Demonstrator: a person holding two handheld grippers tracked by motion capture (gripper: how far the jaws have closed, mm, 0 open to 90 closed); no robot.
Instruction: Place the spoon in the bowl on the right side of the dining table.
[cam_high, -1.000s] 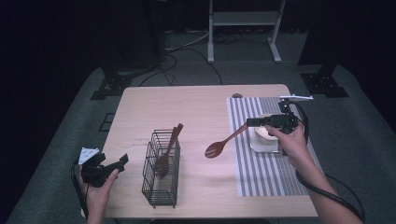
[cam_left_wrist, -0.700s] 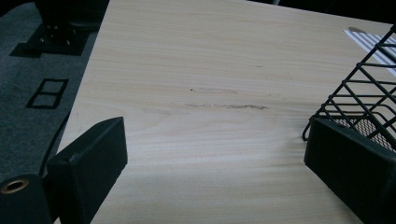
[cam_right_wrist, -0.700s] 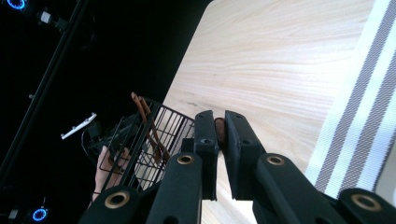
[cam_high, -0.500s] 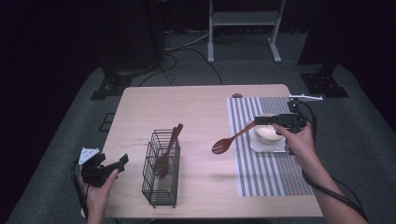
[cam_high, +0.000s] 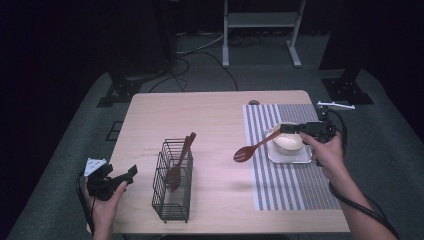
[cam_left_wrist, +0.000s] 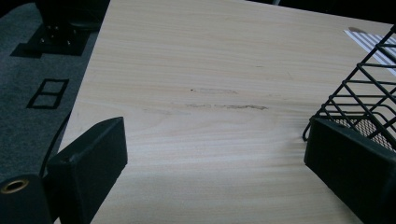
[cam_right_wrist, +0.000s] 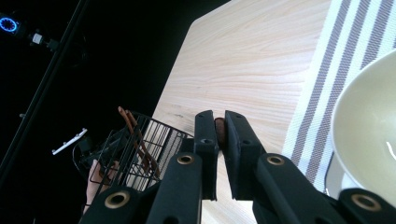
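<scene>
My right gripper (cam_high: 286, 128) hovers over the cream bowl (cam_high: 288, 142) and is shut on the handle of a brown wooden spoon (cam_high: 245, 153). The spoon slants down to the left, its head above the bare table beside the striped placemat (cam_high: 295, 190). In the right gripper view the jaws (cam_right_wrist: 217, 117) pinch the spoon handle (cam_right_wrist: 219, 132), with the bowl (cam_right_wrist: 369, 135) at the right. A black wire basket (cam_high: 172, 181) holds another wooden spoon (cam_high: 176, 170). My left gripper (cam_high: 125, 176) stays open at the table's front left corner, with nothing between its jaws (cam_left_wrist: 215, 163).
The bowl sits on a square white plate (cam_high: 302, 157) on the placemat. The wire basket (cam_left_wrist: 369, 100) stands just right of my left gripper's jaws. A small brown spot (cam_high: 254, 102) lies at the table's far edge. Dark floor, cables and stand legs surround the table.
My right gripper has carried the spoon to the right, from over the placemat's left edge to over the bowl. The left gripper has stayed where it was.
</scene>
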